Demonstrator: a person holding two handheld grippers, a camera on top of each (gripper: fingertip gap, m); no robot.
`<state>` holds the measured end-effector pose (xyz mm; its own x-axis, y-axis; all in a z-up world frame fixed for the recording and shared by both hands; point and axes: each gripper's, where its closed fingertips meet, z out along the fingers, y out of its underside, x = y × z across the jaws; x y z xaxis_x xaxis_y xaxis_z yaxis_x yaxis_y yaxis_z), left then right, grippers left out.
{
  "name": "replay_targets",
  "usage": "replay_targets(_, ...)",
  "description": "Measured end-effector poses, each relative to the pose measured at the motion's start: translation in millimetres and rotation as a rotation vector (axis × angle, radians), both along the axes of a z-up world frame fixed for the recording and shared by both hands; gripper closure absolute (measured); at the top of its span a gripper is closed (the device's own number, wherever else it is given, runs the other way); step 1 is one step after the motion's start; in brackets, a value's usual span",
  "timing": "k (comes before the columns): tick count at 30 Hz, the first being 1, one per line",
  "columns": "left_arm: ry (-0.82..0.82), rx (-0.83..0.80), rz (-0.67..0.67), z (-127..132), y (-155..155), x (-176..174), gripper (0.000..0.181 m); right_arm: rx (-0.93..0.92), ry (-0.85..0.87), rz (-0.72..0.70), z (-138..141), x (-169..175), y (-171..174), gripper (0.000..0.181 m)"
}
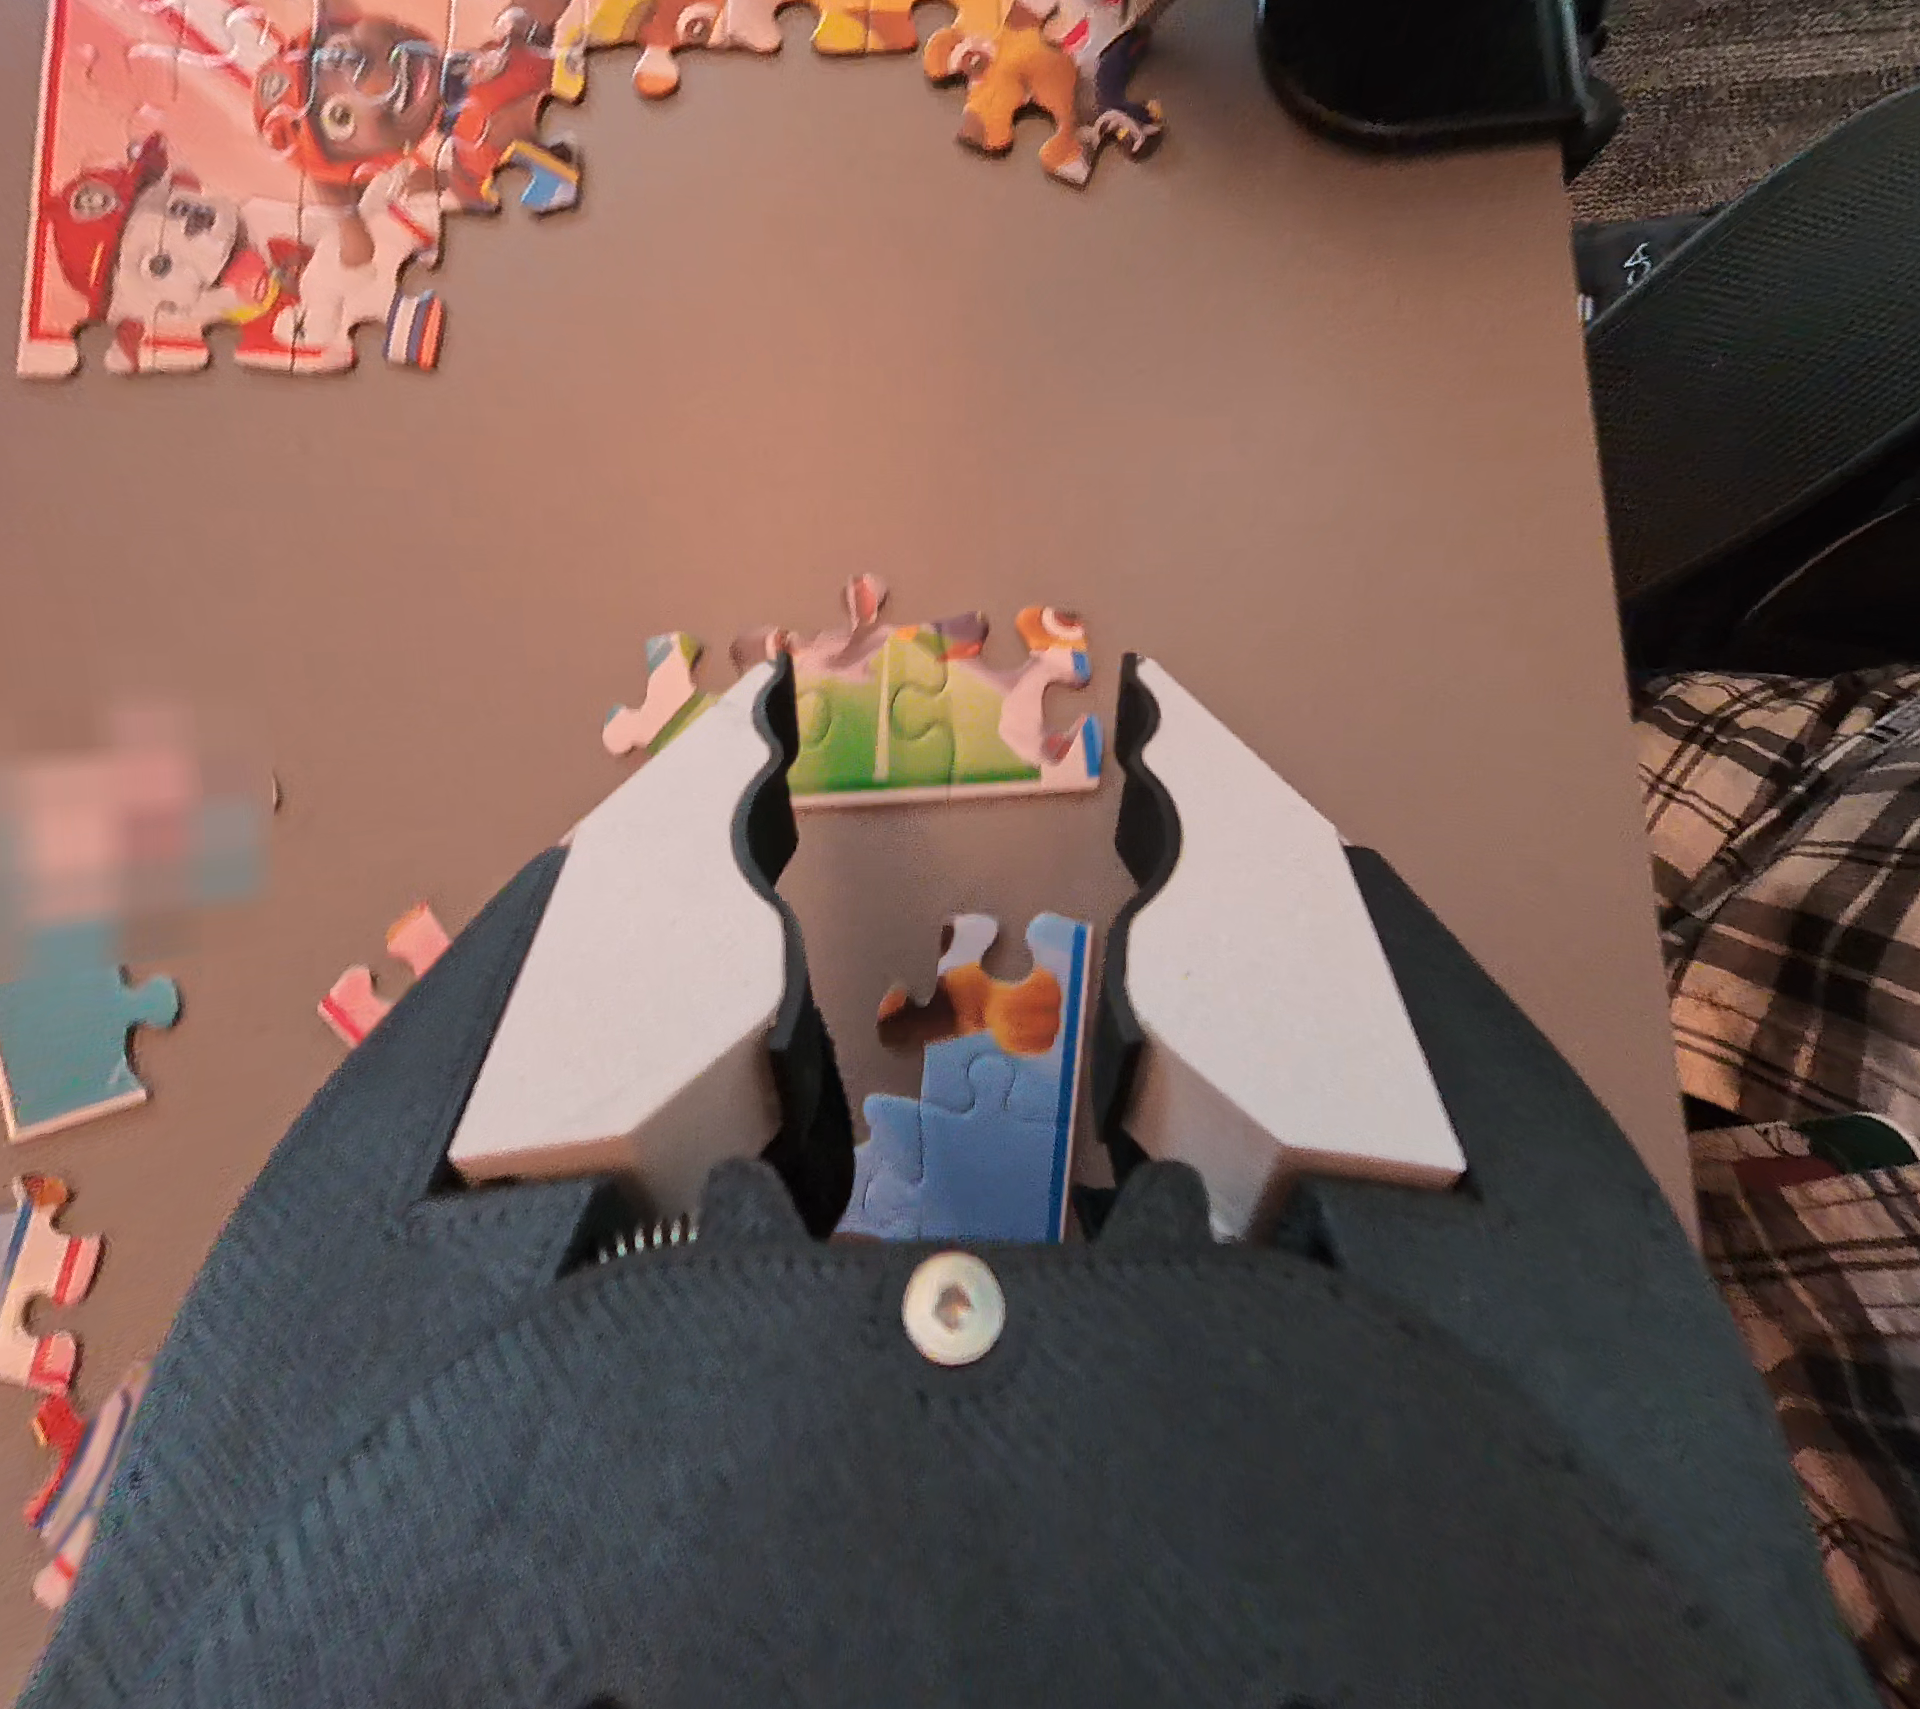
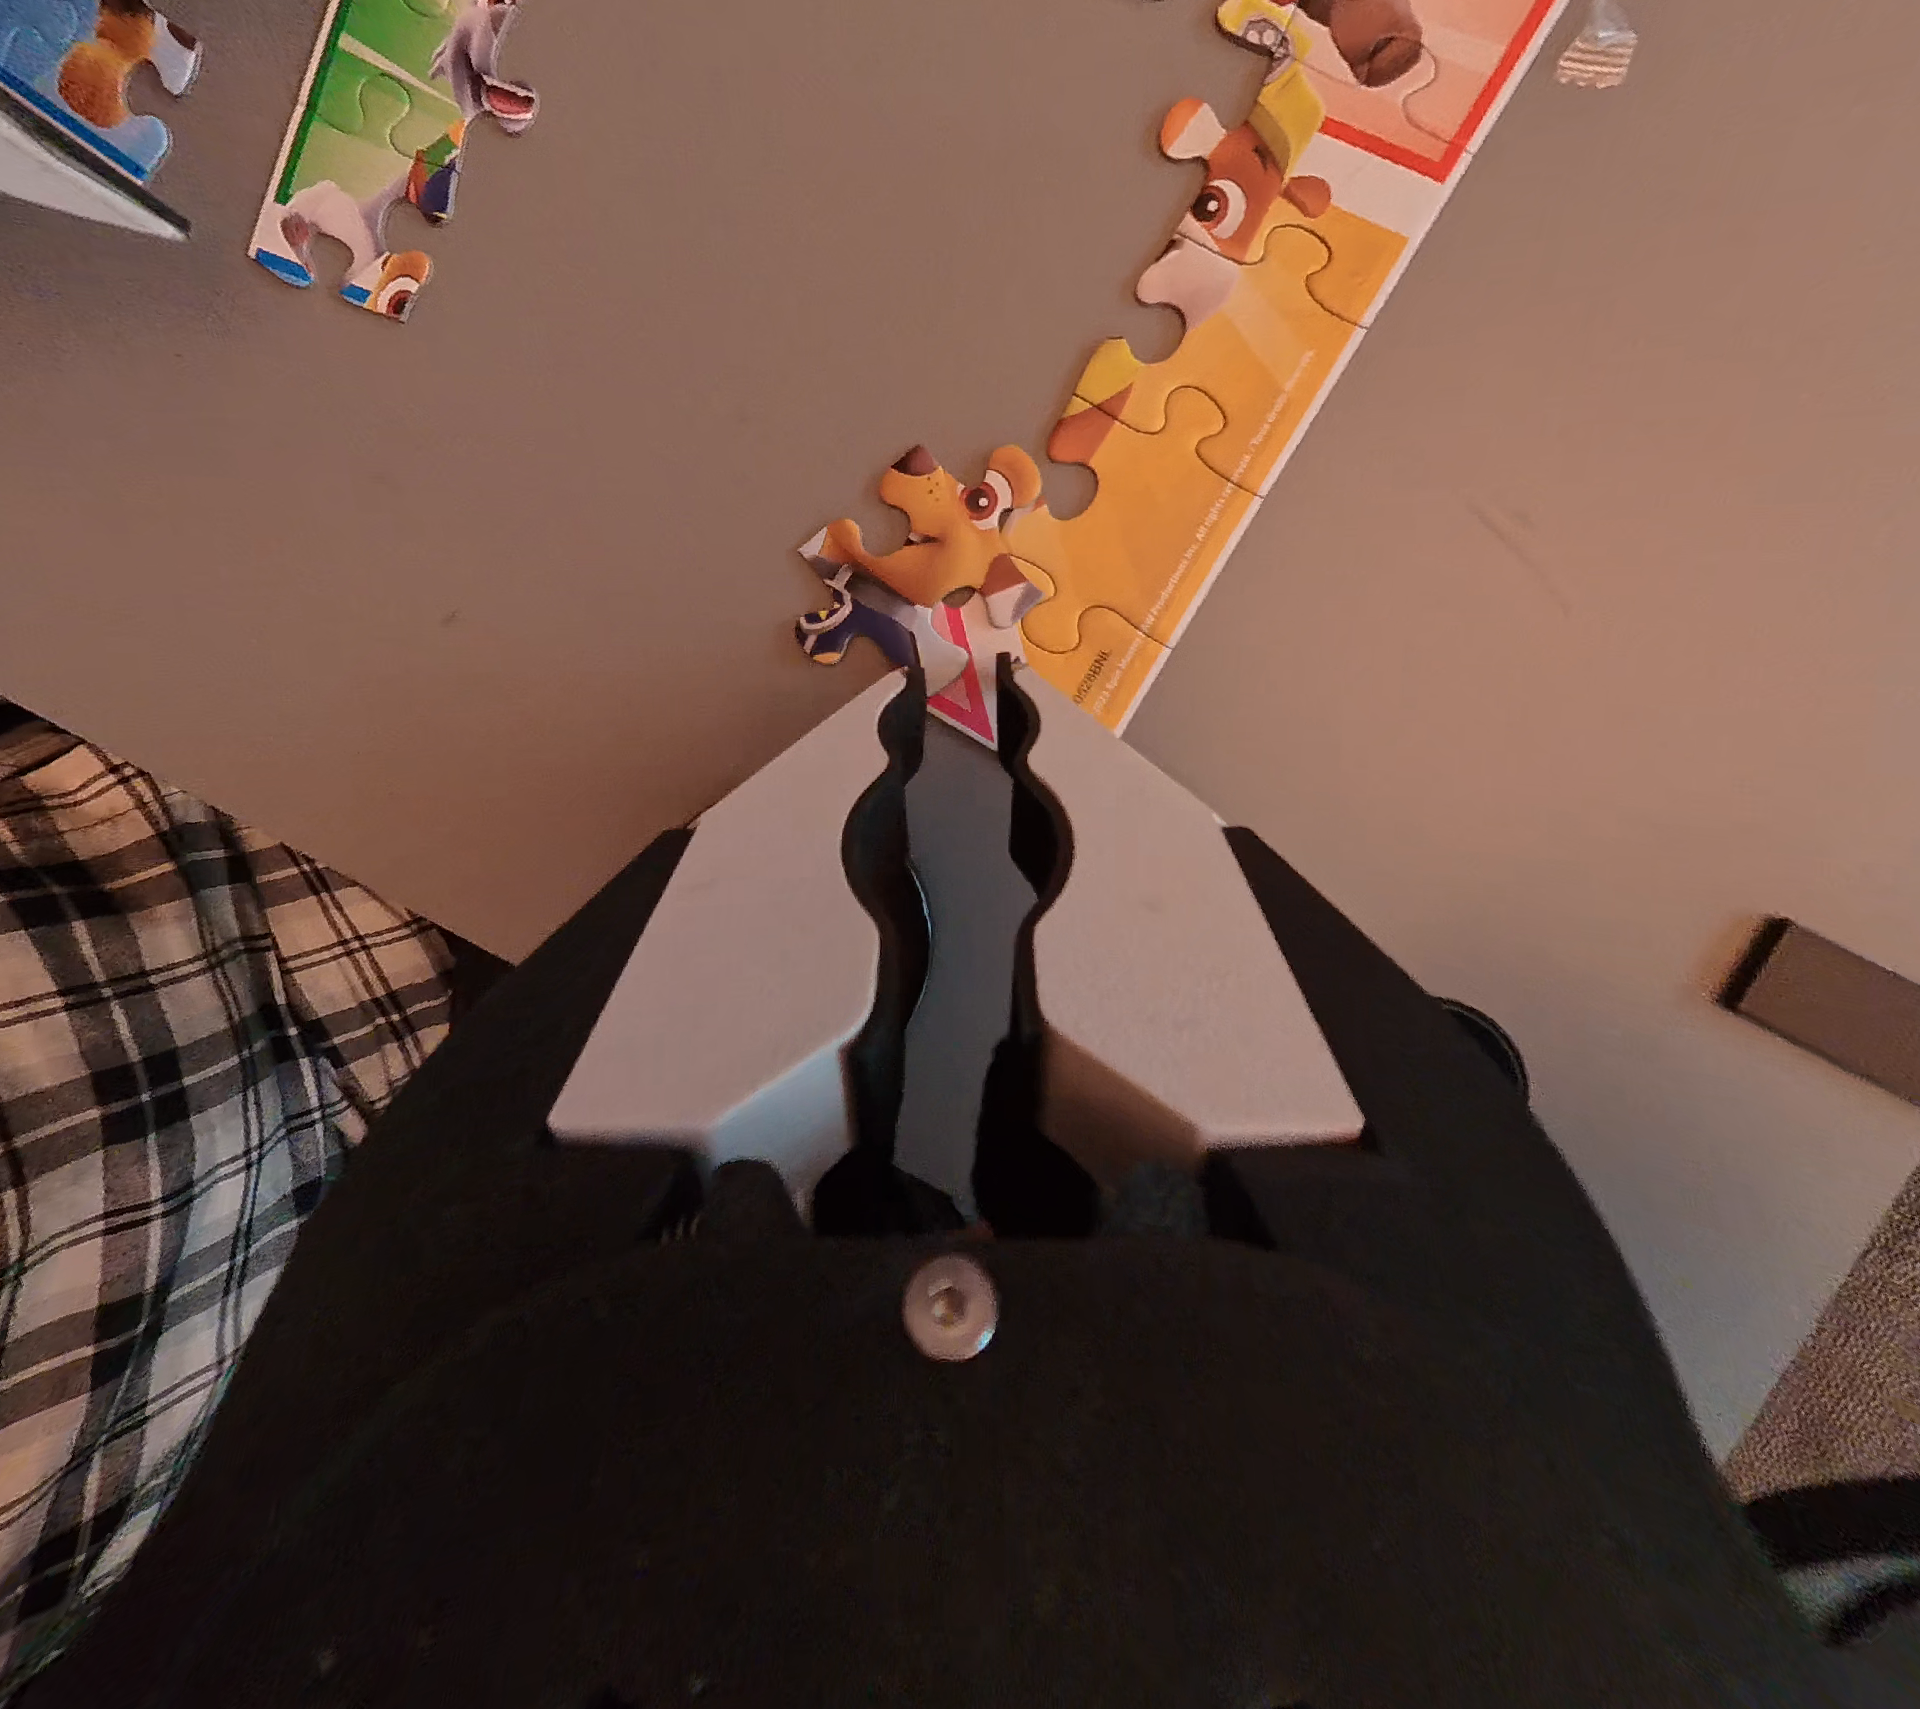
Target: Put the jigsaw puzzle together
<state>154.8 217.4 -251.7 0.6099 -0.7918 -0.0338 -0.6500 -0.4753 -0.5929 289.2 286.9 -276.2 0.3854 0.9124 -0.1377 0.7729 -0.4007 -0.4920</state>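
Left tool (image 1: 956, 703): spread wide, empty, over the table (image 1: 935, 433); blue joined section (image 1: 977, 1098) beneath it, green joined strip (image 1: 914, 724) at its tips; loose pieces (image 1: 73, 1046) to its left; assembled red-and-yellow corner (image 1: 312, 101) far ahead
Right tool (image 2: 958, 672): narrow, pinching a pink-edged piece (image 2: 961, 693) beside the yellow border
Estimate: middle and lower area unfilled; sections unjoined

1. Two grippers are seen: the left gripper (image 1: 956, 672) and the right gripper (image 2: 958, 670).
2. Three joined puzzle sections are counted on the table (image 1: 935, 412): a red-and-yellow corner section (image 1: 312, 101), a green section (image 1: 914, 724) and a blue section (image 1: 977, 1109).
3. About five loose pieces are counted at the left edge of the left wrist view, among them a teal piece (image 1: 73, 1036); the exact number cannot be told.
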Motion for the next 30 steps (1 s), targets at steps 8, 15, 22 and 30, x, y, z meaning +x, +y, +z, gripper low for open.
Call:
replay_targets(8,0.075,0.028,-0.099,-10.0,27.7,50.5,0.124,0.100,-0.010,-0.055,7.2,9.1,16.0,0.169)
replay_targets(15,0.078,0.017,-0.132,-24.2,47.5,79.6,0.124,0.111,-0.028,-0.040,-1.1,4.2,9.8,0.173)
replay_targets(22,0.043,0.016,-0.140,-19.8,46.9,78.4,0.125,0.068,0.052,0.002,-0.9,-15.2,-6.4,0.180)
replay_targets(30,0.023,-0.017,-0.153,-25.2,37.4,74.2,0.138,0.082,0.057,0.041,-0.6,-25.9,-14.1,0.181)
